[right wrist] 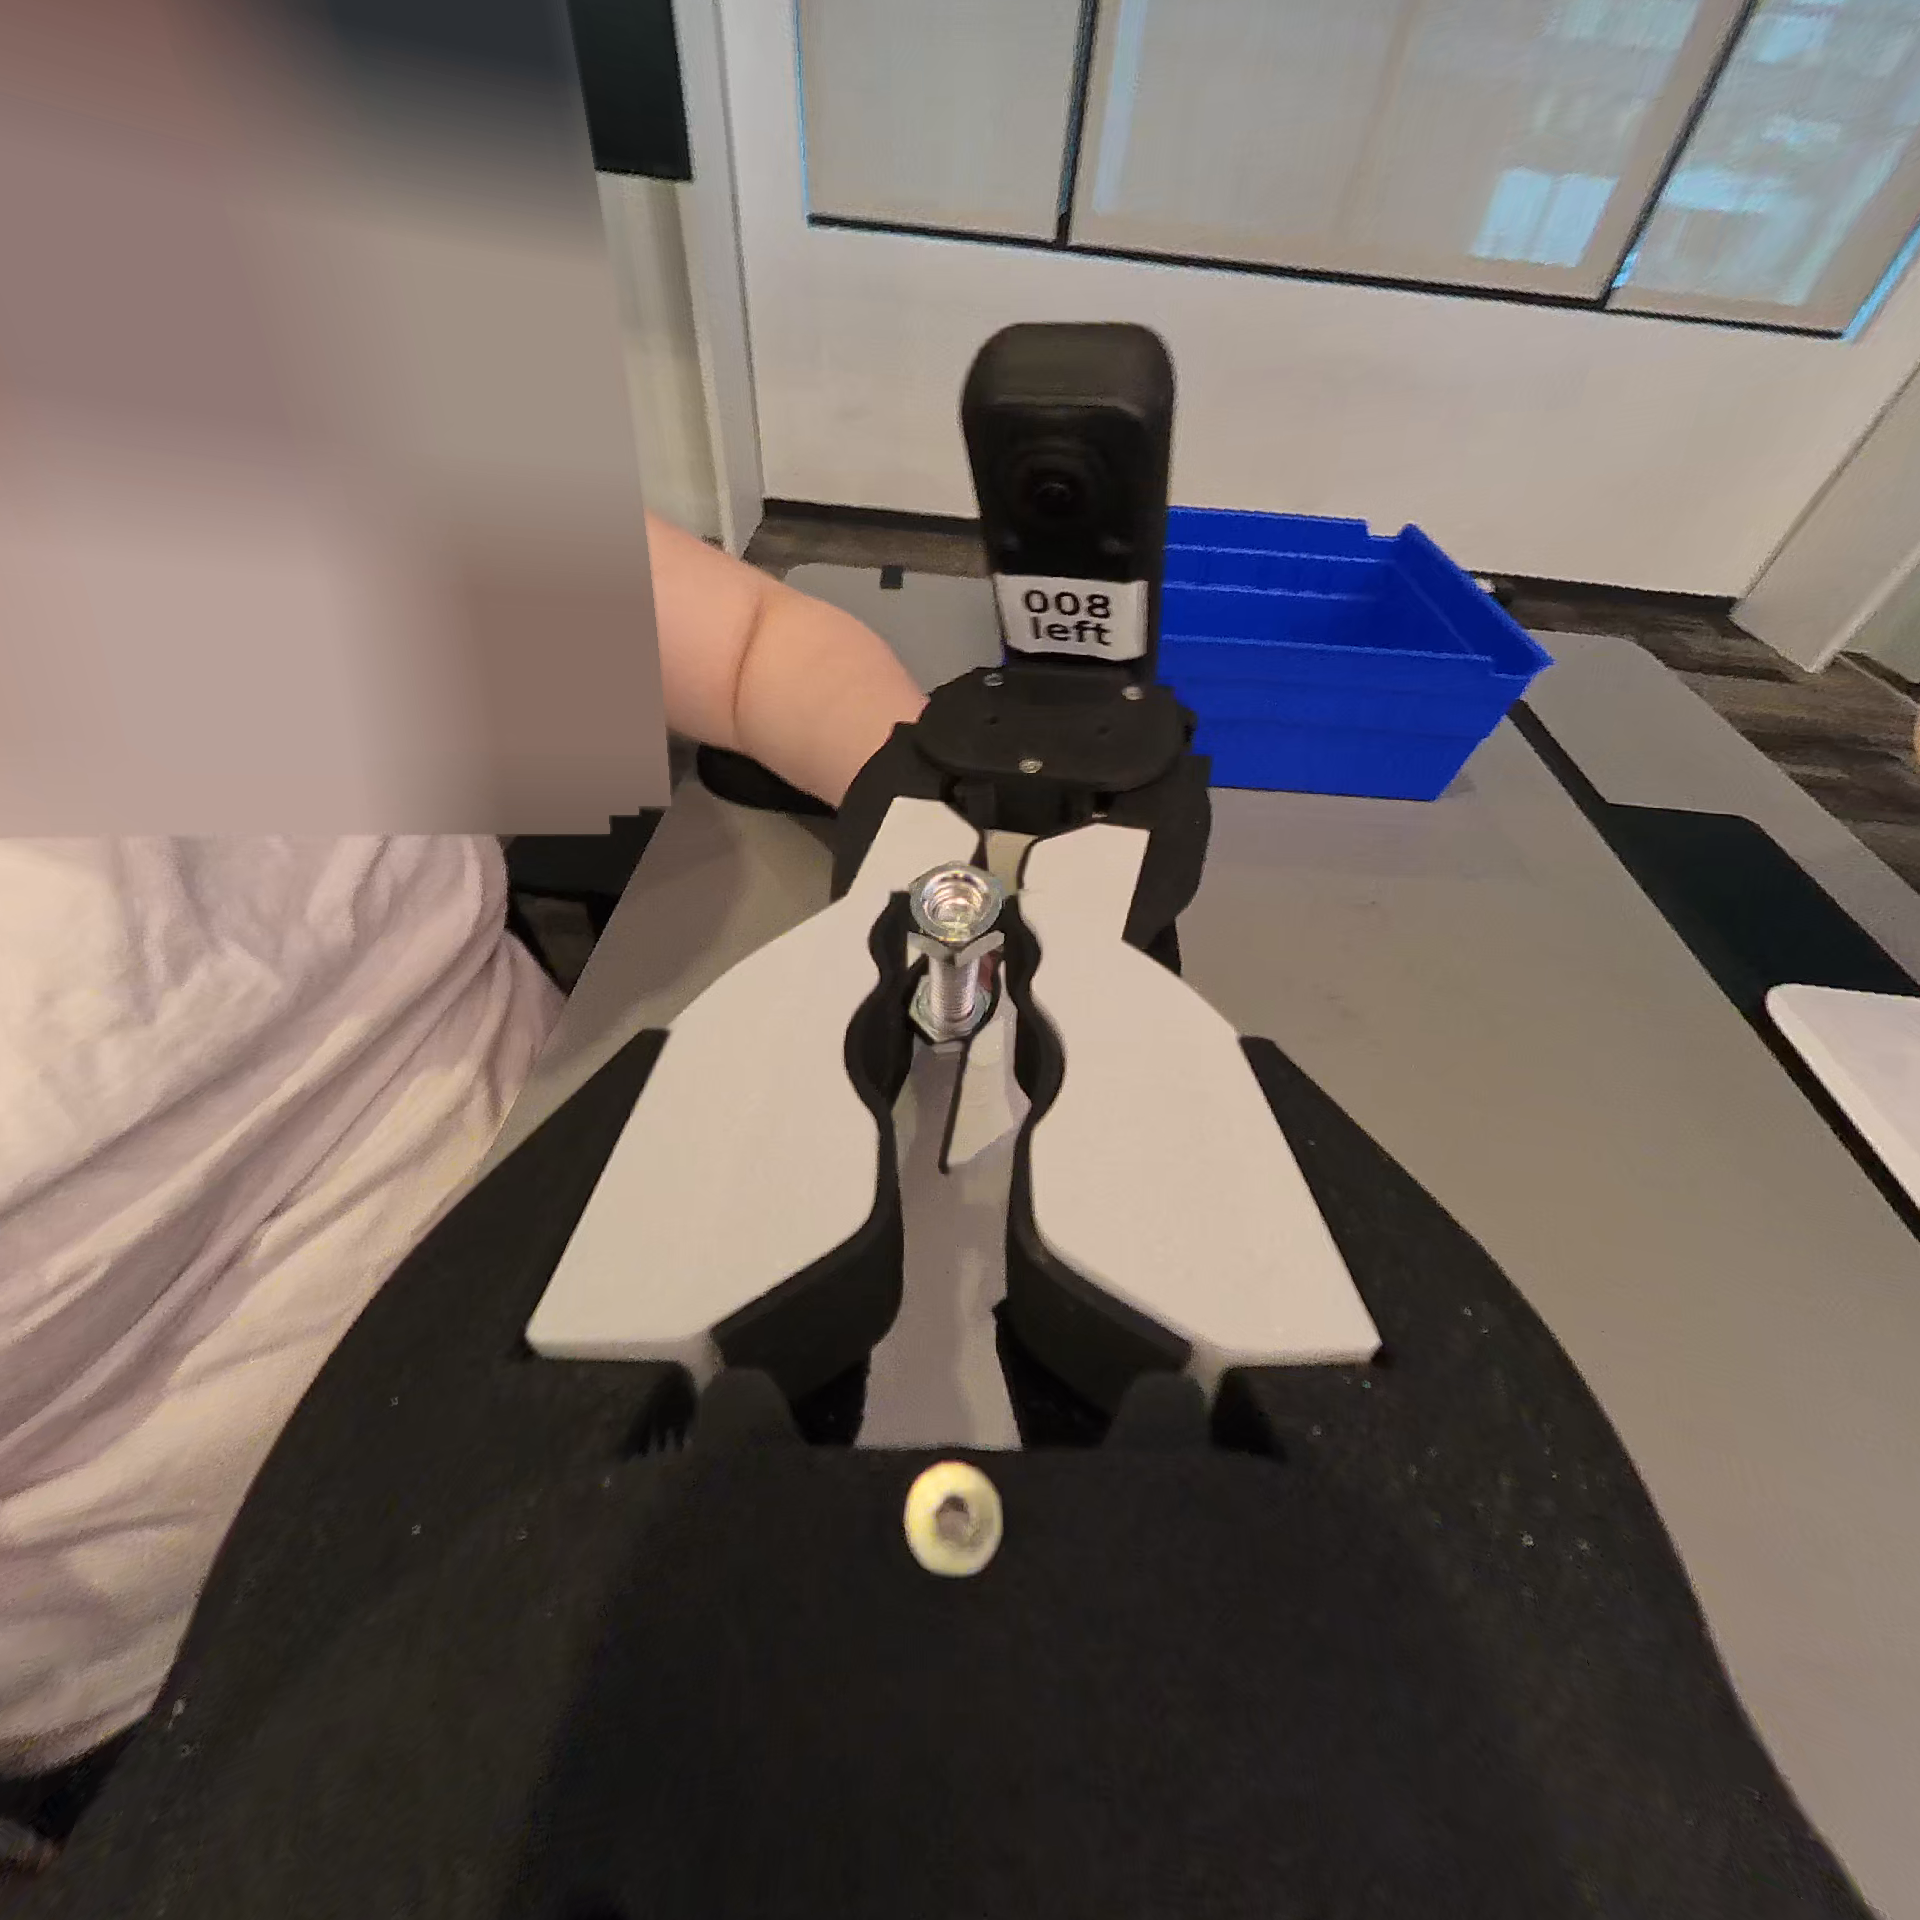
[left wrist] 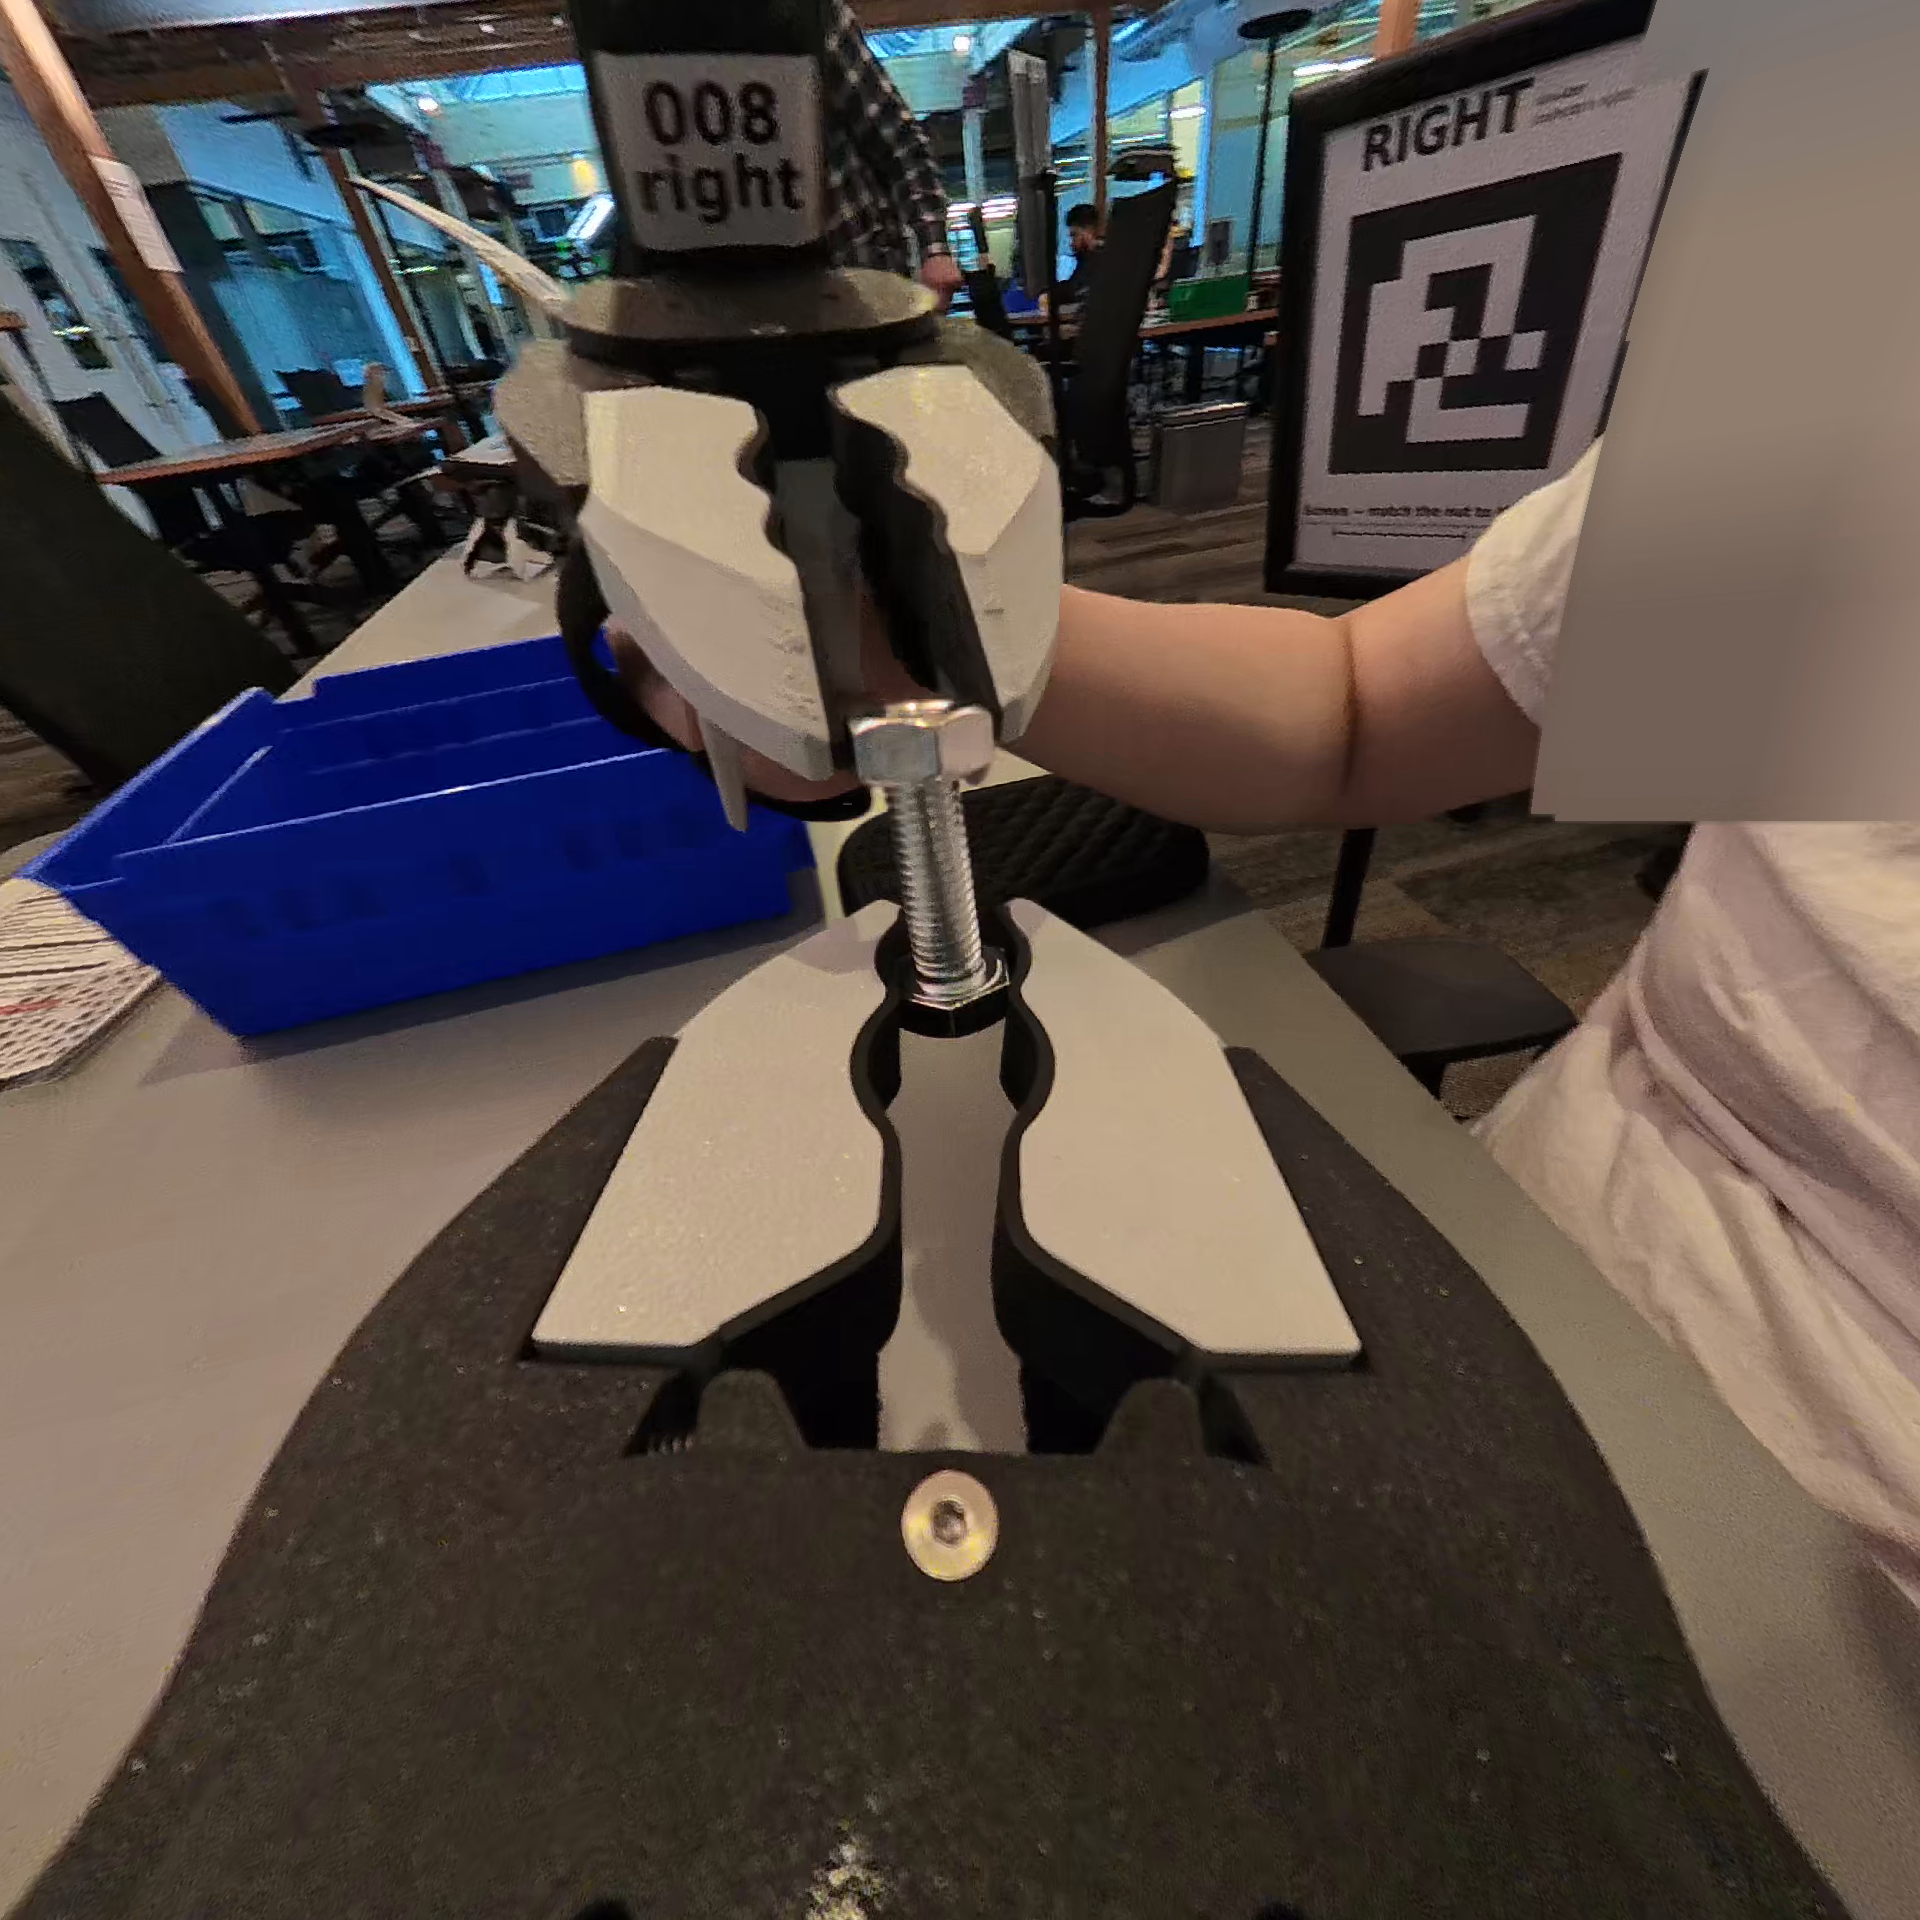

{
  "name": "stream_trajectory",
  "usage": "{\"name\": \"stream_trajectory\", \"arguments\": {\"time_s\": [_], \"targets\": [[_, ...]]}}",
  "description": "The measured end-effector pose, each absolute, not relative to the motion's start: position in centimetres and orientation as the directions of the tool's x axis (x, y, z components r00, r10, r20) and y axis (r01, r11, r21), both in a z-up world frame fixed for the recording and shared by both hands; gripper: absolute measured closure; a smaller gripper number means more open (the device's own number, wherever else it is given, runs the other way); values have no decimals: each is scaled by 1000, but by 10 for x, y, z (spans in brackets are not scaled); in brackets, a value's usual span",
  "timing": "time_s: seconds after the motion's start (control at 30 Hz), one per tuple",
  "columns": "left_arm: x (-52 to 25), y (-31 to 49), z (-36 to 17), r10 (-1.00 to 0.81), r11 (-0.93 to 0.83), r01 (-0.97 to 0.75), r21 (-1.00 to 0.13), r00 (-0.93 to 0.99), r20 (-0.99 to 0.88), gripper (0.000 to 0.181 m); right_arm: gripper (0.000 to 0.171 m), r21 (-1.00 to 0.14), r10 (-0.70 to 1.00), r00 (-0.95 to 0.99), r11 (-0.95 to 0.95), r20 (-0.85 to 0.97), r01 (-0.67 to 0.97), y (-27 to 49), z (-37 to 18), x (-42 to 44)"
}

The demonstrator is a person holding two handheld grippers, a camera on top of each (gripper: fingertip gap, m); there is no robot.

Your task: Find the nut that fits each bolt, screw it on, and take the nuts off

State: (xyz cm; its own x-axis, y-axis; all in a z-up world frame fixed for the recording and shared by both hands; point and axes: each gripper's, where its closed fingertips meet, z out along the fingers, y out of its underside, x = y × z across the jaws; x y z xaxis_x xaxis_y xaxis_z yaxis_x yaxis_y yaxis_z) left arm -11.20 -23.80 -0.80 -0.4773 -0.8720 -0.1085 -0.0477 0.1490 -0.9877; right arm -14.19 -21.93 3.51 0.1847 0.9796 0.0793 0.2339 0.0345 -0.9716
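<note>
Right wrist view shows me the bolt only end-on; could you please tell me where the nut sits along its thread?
Observer: Side-on in the left wrist view, the nut sits at the tip end of the bolt. The thread up to the head is bare.
Operator: Thank you. Is the left gripper holding the nut squarely?
Observer: The left gripper is shut on it, with the nut seated in the notch just behind the fingertips.
Operator: And what stands behind my gripper?
Observer: A framed sign stands beyond the right gripper, which is shut on the bolt's head.
</note>
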Motion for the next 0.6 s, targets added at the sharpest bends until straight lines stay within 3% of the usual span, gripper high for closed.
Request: {"name": "stream_trajectory", "arguments": {"time_s": [0.2,0.6], "targets": [[-114,-247,-9,-850,152,-50,-987,-517,-104,168,154,-960,990,108,53,86,275,-228,34,-144],[-97,-190,-26,-966,212,-208,-955,-193,-173,168,154,-953,840,499,-290,-211,85,-182,21,-125]]}}
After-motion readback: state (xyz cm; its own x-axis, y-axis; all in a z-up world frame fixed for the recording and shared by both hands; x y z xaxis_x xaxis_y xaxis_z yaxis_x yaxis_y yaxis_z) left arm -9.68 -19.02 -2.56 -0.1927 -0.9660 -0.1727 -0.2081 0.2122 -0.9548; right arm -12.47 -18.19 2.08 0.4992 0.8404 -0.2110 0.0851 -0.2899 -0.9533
